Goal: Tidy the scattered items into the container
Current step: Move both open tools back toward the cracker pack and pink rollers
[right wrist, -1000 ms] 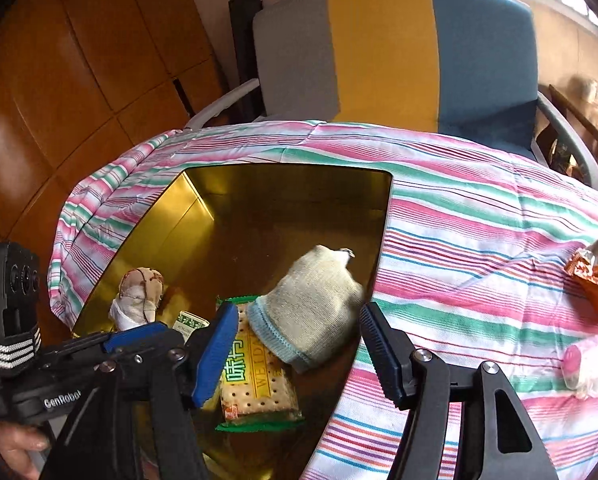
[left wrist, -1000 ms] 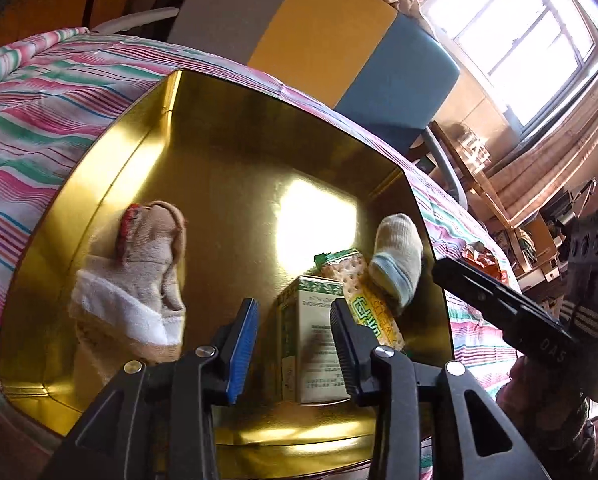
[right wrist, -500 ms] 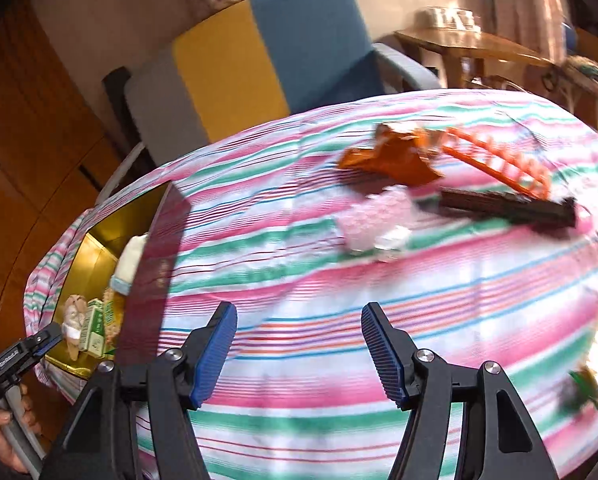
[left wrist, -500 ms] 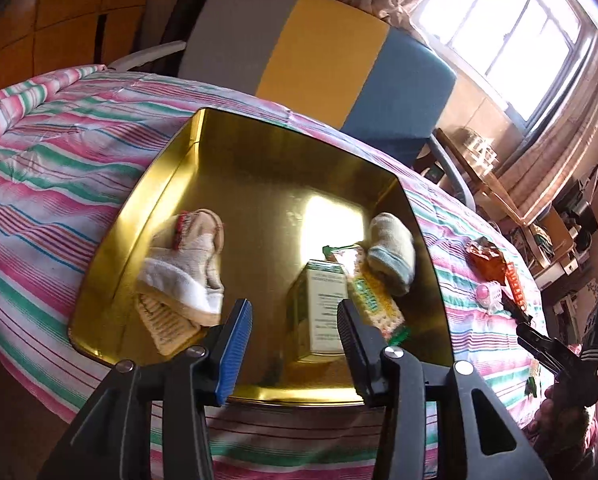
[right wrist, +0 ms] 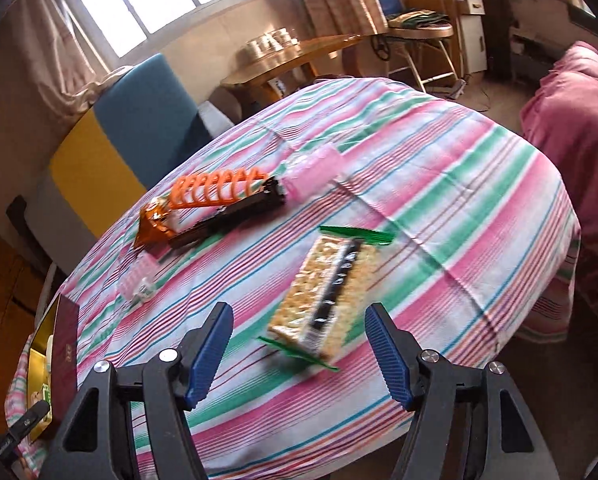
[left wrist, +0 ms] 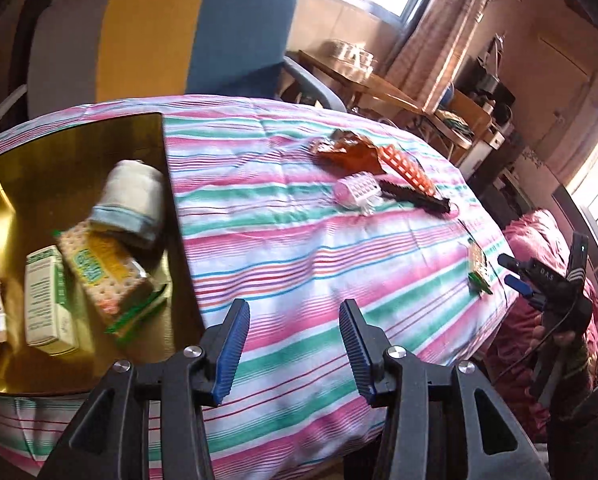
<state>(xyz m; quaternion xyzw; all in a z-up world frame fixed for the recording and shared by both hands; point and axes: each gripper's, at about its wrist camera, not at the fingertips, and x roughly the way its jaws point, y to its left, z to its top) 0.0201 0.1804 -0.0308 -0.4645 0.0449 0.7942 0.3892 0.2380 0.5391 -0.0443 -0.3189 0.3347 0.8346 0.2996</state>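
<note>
Blue-padded right gripper [right wrist: 299,354] is spread wide and empty, hovering just above a cracker packet [right wrist: 326,295] lying flat on the surface [right wrist: 479,184], so that looks like the next pickup. Left gripper [left wrist: 294,350] is also wide open with nothing in it, sitting over bare cloth just beside the gold container [left wrist: 3,184].

Progress-wise I'd say roughly half done. Already in the container: a rolled sock [left wrist: 131,196], another cracker packet [left wrist: 103,268], a small green-and-white box [left wrist: 45,300], and something pale at the left edge I can't make out. Still out: the cracker packet, an orange comb-like thing [right wrist: 215,192], a dark brush [right wrist: 235,216], an orange wrapper [left wrist: 347,150], and pink rollers [left wrist: 359,190].

Surface is round-ish with a pink, green and white striped cloth, a bit wrinkled. Room has a grey, yellow and blue chair [left wrist: 159,36], sunny windows, curtains, a wooden side table and pink bedding.
</note>
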